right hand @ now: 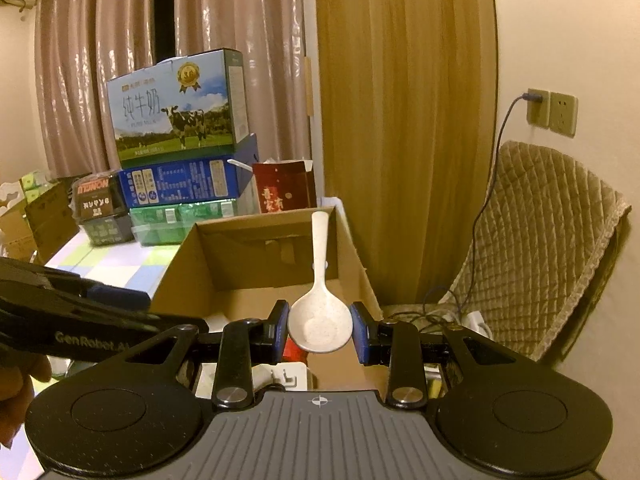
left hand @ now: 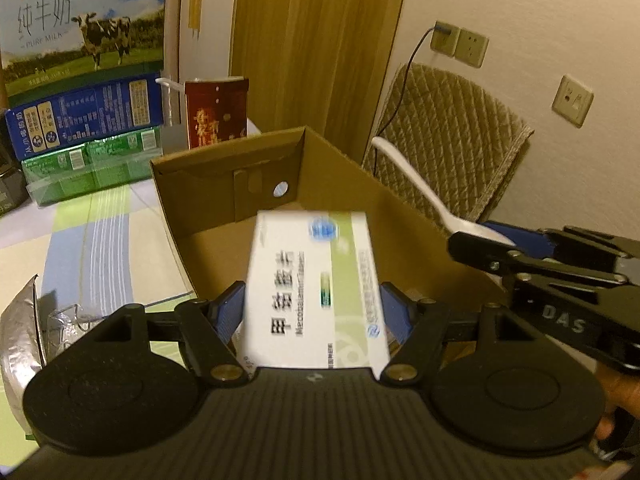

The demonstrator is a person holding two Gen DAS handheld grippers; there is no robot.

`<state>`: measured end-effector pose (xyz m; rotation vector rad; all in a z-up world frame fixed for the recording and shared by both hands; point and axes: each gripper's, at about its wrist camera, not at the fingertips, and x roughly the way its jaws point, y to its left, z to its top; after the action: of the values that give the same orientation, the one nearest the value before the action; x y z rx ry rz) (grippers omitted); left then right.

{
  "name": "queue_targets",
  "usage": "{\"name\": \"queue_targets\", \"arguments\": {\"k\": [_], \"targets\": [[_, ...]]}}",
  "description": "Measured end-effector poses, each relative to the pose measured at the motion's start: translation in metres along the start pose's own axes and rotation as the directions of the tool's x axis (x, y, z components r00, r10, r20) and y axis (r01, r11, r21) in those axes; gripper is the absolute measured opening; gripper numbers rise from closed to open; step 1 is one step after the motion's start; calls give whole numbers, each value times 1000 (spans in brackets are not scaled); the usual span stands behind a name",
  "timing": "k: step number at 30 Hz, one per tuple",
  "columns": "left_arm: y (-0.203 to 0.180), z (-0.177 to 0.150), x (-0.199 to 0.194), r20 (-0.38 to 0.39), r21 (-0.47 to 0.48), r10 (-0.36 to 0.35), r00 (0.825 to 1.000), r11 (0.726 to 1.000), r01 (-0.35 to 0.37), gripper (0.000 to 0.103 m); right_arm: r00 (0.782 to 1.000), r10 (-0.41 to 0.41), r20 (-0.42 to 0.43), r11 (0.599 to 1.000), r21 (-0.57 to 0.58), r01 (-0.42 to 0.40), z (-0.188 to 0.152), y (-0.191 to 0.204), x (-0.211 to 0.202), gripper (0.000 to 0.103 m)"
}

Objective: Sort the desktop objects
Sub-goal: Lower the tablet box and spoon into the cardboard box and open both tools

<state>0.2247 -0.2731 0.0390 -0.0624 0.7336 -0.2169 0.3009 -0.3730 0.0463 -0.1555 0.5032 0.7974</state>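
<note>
My left gripper (left hand: 312, 308) is shut on a white and green medicine box (left hand: 316, 292) and holds it over the open cardboard box (left hand: 224, 176). My right gripper (right hand: 320, 330) is shut on the bowl of a white speckled spoon (right hand: 320, 312), whose handle points up and away over the same cardboard box (right hand: 352, 240). The spoon also shows in the left wrist view (left hand: 420, 184), with the right gripper (left hand: 476, 248) at the right, beside the box's right wall. The left gripper shows in the right wrist view (right hand: 80, 320) at the lower left.
Stacked milk cartons (right hand: 176, 112) and a red box (right hand: 284, 188) stand behind the cardboard box on the checked tablecloth (left hand: 88, 232). A foil bag (left hand: 20, 340) and clear plastic lie at the left. A quilted chair (right hand: 532, 248) and wall sockets (right hand: 552, 112) are at the right.
</note>
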Motion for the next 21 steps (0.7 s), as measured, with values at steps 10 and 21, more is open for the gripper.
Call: {"name": "queue_targets", "arguments": {"k": [10,21], "targets": [[12,-10,-15,21,-8,28,999,1000,-28,67,1000,21,-22,1000,14,-21,-7,5,5,30],[26,-19,-41,51,-33,57,997,998,-55,70,998,53,-33,997,63,-51,-11,0,0,46]]}}
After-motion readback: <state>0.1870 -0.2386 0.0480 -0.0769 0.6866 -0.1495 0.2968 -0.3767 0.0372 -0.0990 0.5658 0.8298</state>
